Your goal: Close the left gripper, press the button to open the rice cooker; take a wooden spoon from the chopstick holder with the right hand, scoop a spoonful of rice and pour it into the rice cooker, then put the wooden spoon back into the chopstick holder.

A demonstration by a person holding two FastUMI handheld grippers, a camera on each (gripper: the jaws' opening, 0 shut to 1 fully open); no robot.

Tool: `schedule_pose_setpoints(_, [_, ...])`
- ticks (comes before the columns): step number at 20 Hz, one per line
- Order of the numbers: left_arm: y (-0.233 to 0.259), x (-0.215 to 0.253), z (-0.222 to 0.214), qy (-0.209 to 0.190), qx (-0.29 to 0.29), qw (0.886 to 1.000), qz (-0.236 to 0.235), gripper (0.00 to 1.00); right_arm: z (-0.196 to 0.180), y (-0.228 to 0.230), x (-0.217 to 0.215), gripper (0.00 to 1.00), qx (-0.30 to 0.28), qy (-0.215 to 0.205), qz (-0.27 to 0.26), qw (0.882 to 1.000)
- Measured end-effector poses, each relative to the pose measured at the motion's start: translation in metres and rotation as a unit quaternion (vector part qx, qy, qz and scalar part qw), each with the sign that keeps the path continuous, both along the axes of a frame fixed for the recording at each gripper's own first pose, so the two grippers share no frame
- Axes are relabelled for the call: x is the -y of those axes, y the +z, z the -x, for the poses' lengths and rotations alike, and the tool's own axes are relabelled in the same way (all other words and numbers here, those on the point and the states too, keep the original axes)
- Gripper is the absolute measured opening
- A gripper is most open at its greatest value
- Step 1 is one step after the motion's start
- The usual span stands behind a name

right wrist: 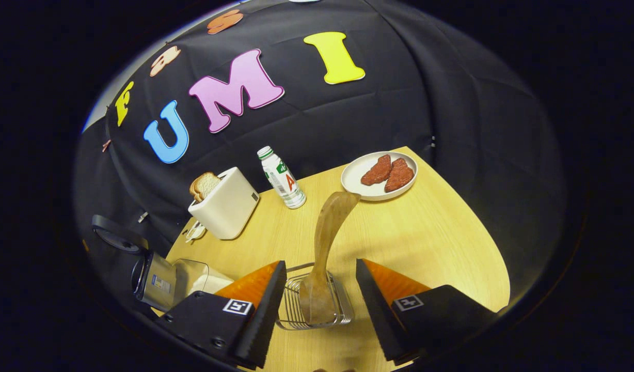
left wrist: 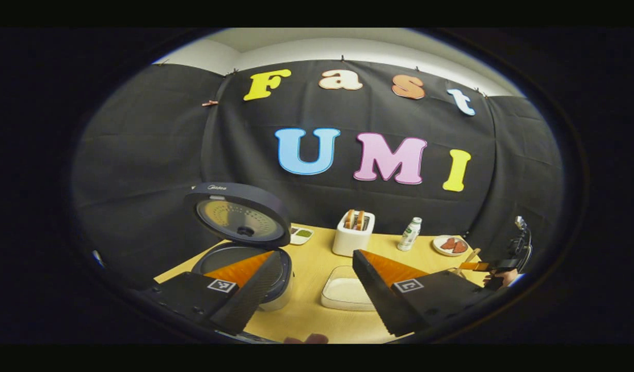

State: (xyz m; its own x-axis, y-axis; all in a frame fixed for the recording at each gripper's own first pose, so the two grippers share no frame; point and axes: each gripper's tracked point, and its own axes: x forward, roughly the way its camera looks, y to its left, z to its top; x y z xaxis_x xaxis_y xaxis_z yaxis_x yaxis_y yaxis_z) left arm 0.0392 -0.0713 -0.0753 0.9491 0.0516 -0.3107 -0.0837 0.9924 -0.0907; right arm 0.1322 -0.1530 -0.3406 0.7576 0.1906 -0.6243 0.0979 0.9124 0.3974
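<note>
Standing in the wire chopstick holder (right wrist: pixel 317 305), bowl end down inside the basket and handle rising away from the camera in the right gripper view, tip leaning toward the plate (right wrist: pixel 355 188) of red meat slices: the wooden spoon (right wrist: pixel 325 243), long axis near upright, slightly bowed. Flanking holder and spoon, one finger to each side, wide apart, gripping nothing: the right gripper (right wrist: pixel 319 297). Spread wide too and empty, hovering over the table (left wrist: pixel 317 258): the left gripper (left wrist: pixel 317 287). Behind its left finger, lid swung up and open, inner pot exposed: the rice cooker (left wrist: pixel 242 243). Between the fingers, a white container of rice (left wrist: pixel 345 292). Farther back on the pale wood tabletop, a white toaster (right wrist: pixel 226 206) with bread, a small white bottle (right wrist: pixel 282 178). All around, black cloth as booth wall.
</note>
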Motion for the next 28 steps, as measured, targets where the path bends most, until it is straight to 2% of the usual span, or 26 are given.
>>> schedule_pose_setpoints(1, [0.001,-0.001,-0.001,-0.003,0.002,1.000,0.001,0.98,0.002,0.005,0.006,0.88,0.007,-0.008,0.010,1.000])
schedule_pose_setpoints(2, [0.003,-0.003,-0.002,-0.006,0.005,1.000,0.002,0.95,0.006,0.015,0.013,0.97,0.016,-0.017,0.021,1.000])
schedule_pose_setpoints(6, [0.009,-0.012,-0.002,-0.017,0.017,1.000,0.008,0.95,0.023,0.053,0.030,0.98,0.050,-0.042,0.056,0.996])
schedule_pose_setpoints(7, [0.011,-0.015,-0.002,-0.019,0.020,1.000,0.009,0.98,0.028,0.065,0.034,0.98,0.059,-0.047,0.062,0.995])
schedule_pose_setpoints(8, [0.014,-0.018,-0.003,-0.021,0.025,0.999,0.012,0.95,0.032,0.076,0.036,0.99,0.068,-0.051,0.066,0.994])
schedule_pose_setpoints(12, [0.030,-0.032,-0.005,-0.027,0.049,0.998,0.014,0.95,0.050,0.118,0.031,0.98,0.098,-0.061,0.083,0.990])
schedule_pose_setpoints(17, [0.061,-0.068,-0.015,-0.022,0.097,0.995,-0.014,0.95,0.073,0.172,0.007,0.98,0.141,-0.068,0.113,0.981])
schedule_pose_setpoints(21, [0.082,-0.100,-0.028,-0.018,0.127,0.991,-0.042,0.95,0.086,0.213,-0.025,0.98,0.172,-0.071,0.111,0.976])
schedule_pose_setpoints(28, [0.089,-0.168,-0.064,0.006,0.131,0.991,-0.035,0.95,0.097,0.272,-0.084,0.98,0.226,-0.067,0.129,0.963])
